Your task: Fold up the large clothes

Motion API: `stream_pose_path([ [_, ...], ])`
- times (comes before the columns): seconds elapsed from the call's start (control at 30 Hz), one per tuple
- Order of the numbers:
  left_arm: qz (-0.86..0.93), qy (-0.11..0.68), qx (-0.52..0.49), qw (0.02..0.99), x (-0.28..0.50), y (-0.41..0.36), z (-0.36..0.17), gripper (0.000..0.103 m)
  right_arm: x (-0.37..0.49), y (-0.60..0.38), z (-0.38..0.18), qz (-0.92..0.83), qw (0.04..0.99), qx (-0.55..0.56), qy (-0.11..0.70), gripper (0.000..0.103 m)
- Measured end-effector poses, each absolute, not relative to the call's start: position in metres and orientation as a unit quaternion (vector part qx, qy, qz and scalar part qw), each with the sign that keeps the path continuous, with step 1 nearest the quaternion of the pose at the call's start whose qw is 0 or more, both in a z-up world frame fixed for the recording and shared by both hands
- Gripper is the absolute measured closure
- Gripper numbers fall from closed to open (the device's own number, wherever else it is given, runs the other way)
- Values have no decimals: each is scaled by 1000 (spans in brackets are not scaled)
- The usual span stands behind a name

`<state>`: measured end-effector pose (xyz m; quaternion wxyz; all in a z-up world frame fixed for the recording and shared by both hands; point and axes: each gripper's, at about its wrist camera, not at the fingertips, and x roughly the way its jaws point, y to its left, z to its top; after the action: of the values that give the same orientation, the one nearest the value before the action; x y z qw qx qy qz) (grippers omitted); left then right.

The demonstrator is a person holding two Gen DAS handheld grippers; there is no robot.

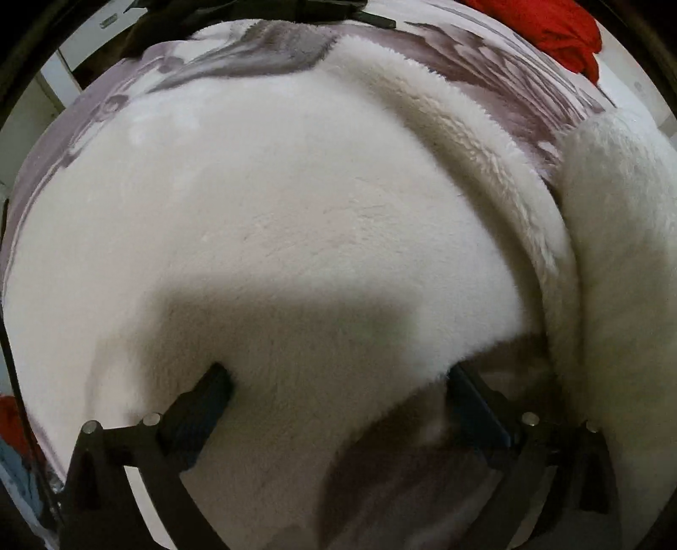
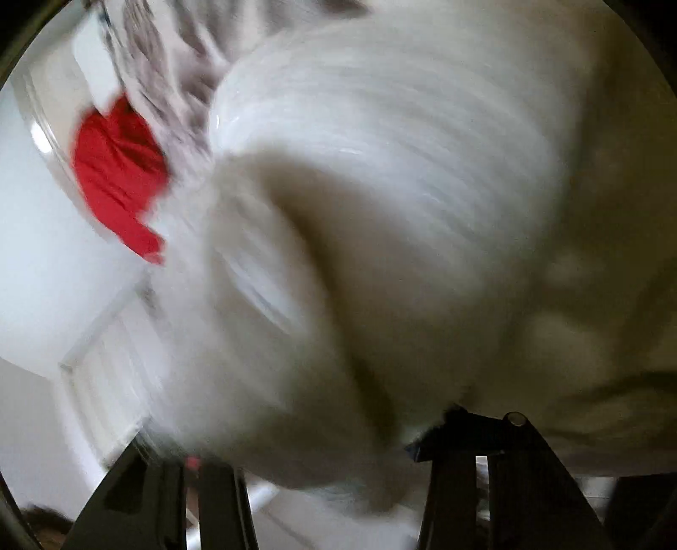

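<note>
Your left gripper [image 1: 338, 389] stands wide open, pads clear of the white fleece garment [image 1: 275, 211] spread on the patterned bedcover [image 1: 507, 80]. Red cloth [image 1: 550, 29] lies at one o'clock. Your right gripper [image 2: 321, 440], half-open, has blurred fleece bunched between its fingers; whether it grips, you can't tell.

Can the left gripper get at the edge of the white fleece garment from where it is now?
Probably yes. The left gripper stands wide open right over the white fleece garment, its fingers on either side of the hem near the bottom, with nothing between them and the fabric.
</note>
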<state>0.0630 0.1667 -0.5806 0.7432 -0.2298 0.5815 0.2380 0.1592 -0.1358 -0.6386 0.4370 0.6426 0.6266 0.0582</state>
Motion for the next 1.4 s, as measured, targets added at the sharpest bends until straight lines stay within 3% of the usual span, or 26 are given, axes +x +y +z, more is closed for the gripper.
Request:
stream_pose_path([
  [0.13, 259, 585, -197, 743, 76, 163, -584, 0, 181, -152, -628, 88, 467, 521, 709, 41],
  [0.23, 253, 594, -212, 734, 79, 170, -577, 0, 206, -174, -586, 113, 526, 415, 734, 40],
  [0.33, 277, 588, -210, 731, 72, 177, -553, 0, 238, -190, -537, 106, 601, 312, 728, 39],
  [0.5, 289, 518, -259, 762, 62, 182, -497, 0, 313, -146, -492, 226, 637, 276, 683, 38],
  [0.63, 251, 495, -287, 781, 71, 167, -481, 0, 359, -63, -507, 296, 644, 185, 681, 36],
  [0.77, 222, 512, -268, 785, 101, 148, -496, 0, 389, 2, -553, 317, 597, 111, 728, 36],
  [0.8, 229, 511, -258, 788, 98, 140, -489, 0, 390, 7, -558, 312, 594, 105, 734, 37],
  [0.87, 229, 509, -242, 794, 102, 135, -483, 0, 379, 1, -555, 305, 604, 115, 728, 85],
  [1.03, 204, 499, -257, 802, 97, 135, -464, 0, 349, -24, -477, 303, 609, 206, 703, 90],
  [1.2, 196, 500, -214, 816, 107, 120, -452, 0, 354, -25, -421, 286, 642, 224, 675, 90],
  [1.33, 177, 495, -221, 821, 121, 111, -453, 0, 376, -49, -429, 221, 683, 162, 678, 90],
  [1.4, 164, 494, -211, 828, 128, 106, -457, 0, 388, -55, -470, 181, 690, 101, 693, 90],
])
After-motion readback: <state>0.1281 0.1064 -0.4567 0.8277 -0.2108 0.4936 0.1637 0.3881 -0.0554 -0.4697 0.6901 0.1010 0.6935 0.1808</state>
